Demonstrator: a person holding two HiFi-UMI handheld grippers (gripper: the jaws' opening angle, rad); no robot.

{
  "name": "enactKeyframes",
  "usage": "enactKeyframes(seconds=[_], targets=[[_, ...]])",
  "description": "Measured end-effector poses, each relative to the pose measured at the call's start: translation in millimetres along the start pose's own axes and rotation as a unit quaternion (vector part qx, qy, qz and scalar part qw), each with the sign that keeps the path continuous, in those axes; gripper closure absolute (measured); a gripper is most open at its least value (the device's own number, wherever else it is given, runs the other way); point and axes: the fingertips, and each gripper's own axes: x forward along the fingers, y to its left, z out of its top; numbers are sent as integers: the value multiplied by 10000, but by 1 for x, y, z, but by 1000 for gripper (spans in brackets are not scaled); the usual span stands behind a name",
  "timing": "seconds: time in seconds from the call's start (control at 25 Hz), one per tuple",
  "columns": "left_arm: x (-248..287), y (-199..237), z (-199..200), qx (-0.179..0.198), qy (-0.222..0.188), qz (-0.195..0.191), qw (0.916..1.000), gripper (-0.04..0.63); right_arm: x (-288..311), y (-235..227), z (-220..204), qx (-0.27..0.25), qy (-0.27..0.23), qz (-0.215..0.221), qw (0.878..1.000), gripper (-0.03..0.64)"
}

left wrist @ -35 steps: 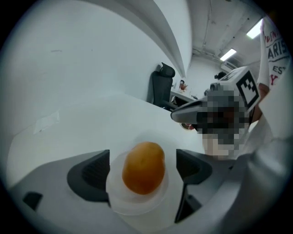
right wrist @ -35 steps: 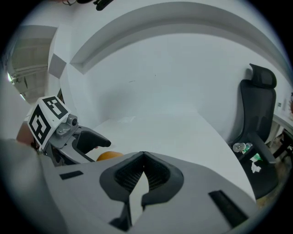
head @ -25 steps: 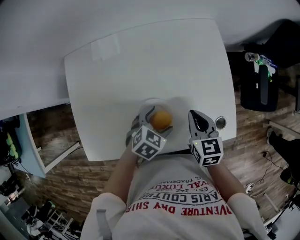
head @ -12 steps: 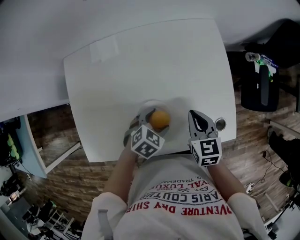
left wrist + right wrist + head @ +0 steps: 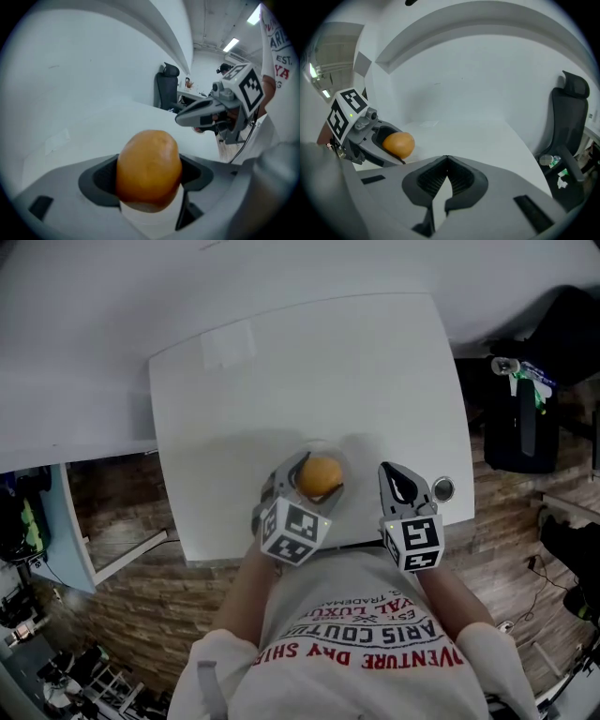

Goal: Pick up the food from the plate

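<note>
- The white worktop (image 5: 281,381) in front of you is squarish, with rounded corners.
- Brown wood-plank floor (image 5: 117,512) shows past its left and right edges.
- A black office chair (image 5: 571,117) stands off to your right, beyond the right edge.
- Strip lights (image 5: 230,45) glow on the ceiling.

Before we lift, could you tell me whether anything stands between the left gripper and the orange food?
Nothing visible does. The orange food sits between the jaws of the left gripper, with a pad against each side of it. The right gripper is shut and empty, off to the side and clear of it.
</note>
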Motion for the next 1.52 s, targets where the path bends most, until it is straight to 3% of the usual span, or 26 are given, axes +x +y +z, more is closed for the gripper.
enactKeyframes(seconds=[0.16, 0.36, 0.52, 0.68, 0.8, 1.04, 1.24, 1.52], targets=[[-44, 10, 38, -153, -871, 483, 9949, 232, -12, 12, 17, -65, -252, -43, 9997, 606], [-104, 21, 72, -182, -1864, 1068, 9765, 232, -30, 31, 45, -121, -699, -144, 9974, 606], [-151, 30, 79, -427, -2617, 1557, 9516, 232, -45, 42, 70, -279, -1070, -277, 9935, 606], [-198, 40, 68, -1047, -3249, 1927, 9200, 232, -65, 58, 90, -416, -1408, -343, 9886, 606], [-226, 41, 58, -1093, -3440, 2187, 9066, 232, -76, 74, 95, -454, -1527, -306, 9868, 606], [-253, 27, 44, -977, -3584, 2276, 9001, 232, -94, 102, 92, -514, -1670, -275, 9842, 606], [-259, 17, 27, -1110, -3397, 2244, 9066, 232, -105, 123, 85, -671, -1611, -220, 9844, 606], [-268, 13, 20, -1022, -3326, 2342, 9078, 232, -119, 145, 92, -864, -1874, -42, 9785, 606]])
